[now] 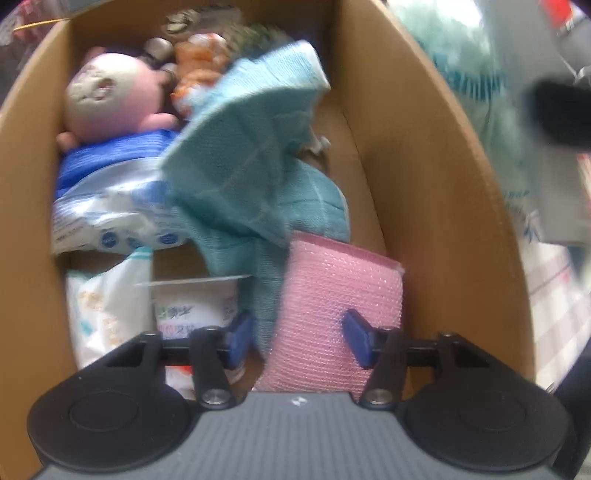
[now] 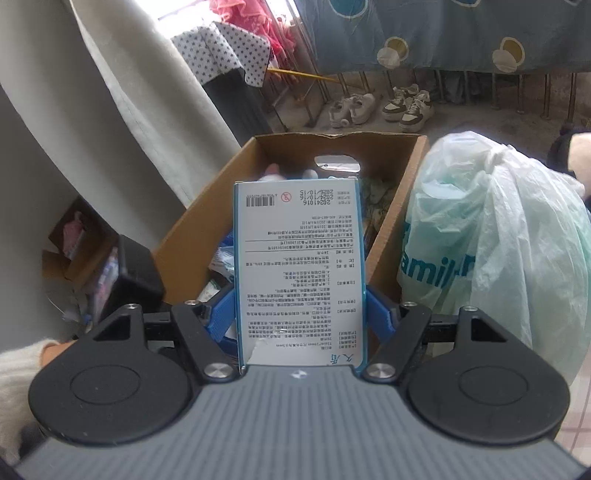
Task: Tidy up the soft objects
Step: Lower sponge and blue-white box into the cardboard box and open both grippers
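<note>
Already the right gripper (image 2: 301, 314) clamps a light, stiff packet (image 2: 299, 273) by its long edges above the box (image 2: 192, 229), while the left gripper (image 1: 295, 332) gapes half-open over a squashy pink sponge (image 1: 332, 295).

Pale curtain (image 2: 110, 92), bright window (image 2: 177, 14)

Two pairs of sneakers (image 2: 384, 106) stand on the far floor under a hanging blue sheet with round patterns (image 2: 443, 33); a star-print cloth (image 2: 225, 51) drapes far left; a pale curtain (image 2: 110, 110) hangs at left.
</note>
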Demonstrator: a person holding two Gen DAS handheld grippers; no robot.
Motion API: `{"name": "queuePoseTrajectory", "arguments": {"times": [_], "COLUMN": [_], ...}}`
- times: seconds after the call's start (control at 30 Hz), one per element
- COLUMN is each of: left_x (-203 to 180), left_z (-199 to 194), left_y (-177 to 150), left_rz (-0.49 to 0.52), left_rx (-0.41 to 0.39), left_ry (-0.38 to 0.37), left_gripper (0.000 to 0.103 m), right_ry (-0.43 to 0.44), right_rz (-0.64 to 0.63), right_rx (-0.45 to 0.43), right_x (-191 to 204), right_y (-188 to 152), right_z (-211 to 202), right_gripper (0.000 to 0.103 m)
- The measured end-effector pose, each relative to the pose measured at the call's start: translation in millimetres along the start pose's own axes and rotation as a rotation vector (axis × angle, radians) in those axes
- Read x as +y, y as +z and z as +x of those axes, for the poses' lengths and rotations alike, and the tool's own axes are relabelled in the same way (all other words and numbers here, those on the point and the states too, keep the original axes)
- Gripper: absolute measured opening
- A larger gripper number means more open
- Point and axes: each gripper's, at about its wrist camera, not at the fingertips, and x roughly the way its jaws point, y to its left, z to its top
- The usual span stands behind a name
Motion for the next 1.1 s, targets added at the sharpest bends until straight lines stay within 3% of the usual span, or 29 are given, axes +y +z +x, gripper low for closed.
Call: {"name": "queuePoseTrajectory", "arguments": {"times": [0.1,0.23,0.27,0.3,0.4,0.57,0.73,0.77,0.87,1.0,1.07,1.1], "left_x": [12,10,10,11,15,24,35,35,37,44,49,52], "left_z": [-38,-81,-88,-93,-106,-123,-130,-130,-126,-117,-112,-110], "left_y": [-22,-56,-61,-65,-72,-80,-85,-87,-94,-99,-102,-103], "left_rz": [-0.086,-0.044,-0.047,-0.057,-0.090,-0.117,-0.147,-0.145,-0.153,-0.183,-0.193,-0.200], "left_rx": [-0.122,-0.242,-0.252,-0.260,-0.280,-0.329,-0.363,-0.365,-0.357,-0.335,-0.330,-0.326], "left_ry": [-0.009,0.086,0.094,0.087,0.049,0.061,0.048,0.049,0.032,0.002,-0.002,0.000], "left_gripper": [0.063,0.065,0.065,0.066,0.073,0.073,0.073,0.073,0.073,0.073,0.073,0.072], "right_ry": [-0.071,-0.242,-0.297,-0.332,-0.392,-0.298,-0.328,-0.336,-0.309,-0.353,-0.322,-0.313], "right_rz": [-0.079,-0.270,-0.286,-0.262,-0.221,-0.278,-0.400,-0.401,-0.439,-0.559,-0.511,-0.479], "right_rx": [0.040,0.100,0.129,0.167,0.205,0.344,0.314,0.293,0.340,0.419,0.416,0.426], "right_x": [17,48,52,51,56,76,88,87,83,81,78,75], "right_y": [13,28,31,35,44,31,29,32,34,13,13,12], "right_z": [21,66,80,95,113,119,109,105,112,154,168,176], "right_gripper": [0.072,0.073,0.077,0.092,0.099,0.099,0.099,0.097,0.038,0.030,0.032,0.038]}}
